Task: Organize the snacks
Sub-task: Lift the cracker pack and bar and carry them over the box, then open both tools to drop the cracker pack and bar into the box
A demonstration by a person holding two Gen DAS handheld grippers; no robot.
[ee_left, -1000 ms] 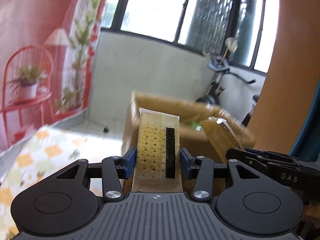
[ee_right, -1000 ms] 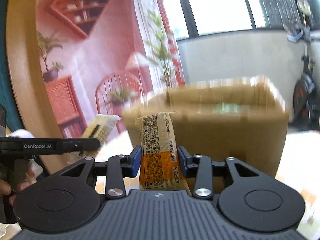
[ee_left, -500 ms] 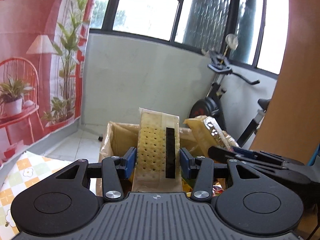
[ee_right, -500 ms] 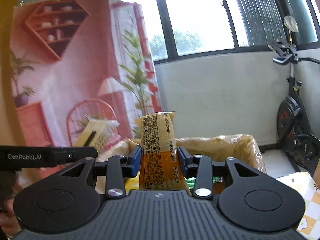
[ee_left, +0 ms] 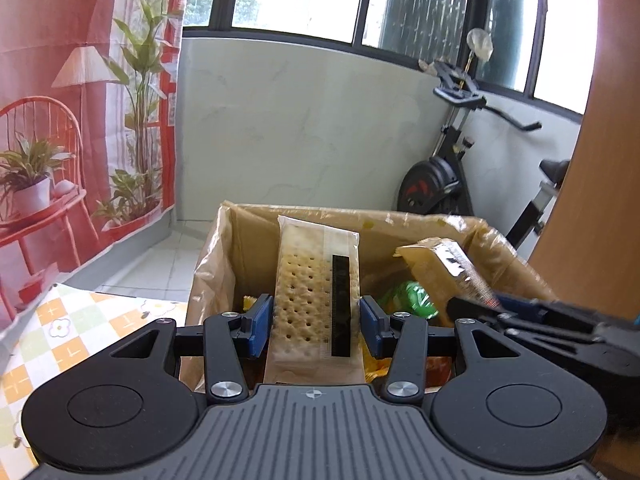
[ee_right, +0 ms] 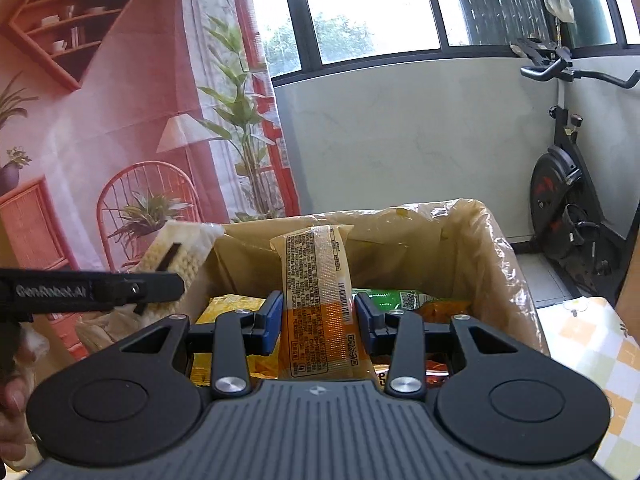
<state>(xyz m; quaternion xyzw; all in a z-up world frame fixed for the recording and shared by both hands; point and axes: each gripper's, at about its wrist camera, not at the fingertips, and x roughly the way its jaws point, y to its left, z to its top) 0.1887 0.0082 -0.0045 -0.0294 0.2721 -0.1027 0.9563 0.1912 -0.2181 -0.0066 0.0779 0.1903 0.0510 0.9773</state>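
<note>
Left tool (ee_left: 316,330) clamps cracker pack (ee_left: 316,292), over snack box (ee_left: 216,264)

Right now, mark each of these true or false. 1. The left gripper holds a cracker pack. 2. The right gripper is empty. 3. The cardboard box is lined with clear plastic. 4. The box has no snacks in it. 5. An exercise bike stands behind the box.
1. True: the left gripper is shut on the cracker pack.
2. False: the right gripper is shut on an orange snack packet.
3. True: the cardboard box has a crinkled clear liner over its rim.
4. False: a green packet and a yellow packet lie inside.
5. True: the exercise bike stands by the wall.
</note>
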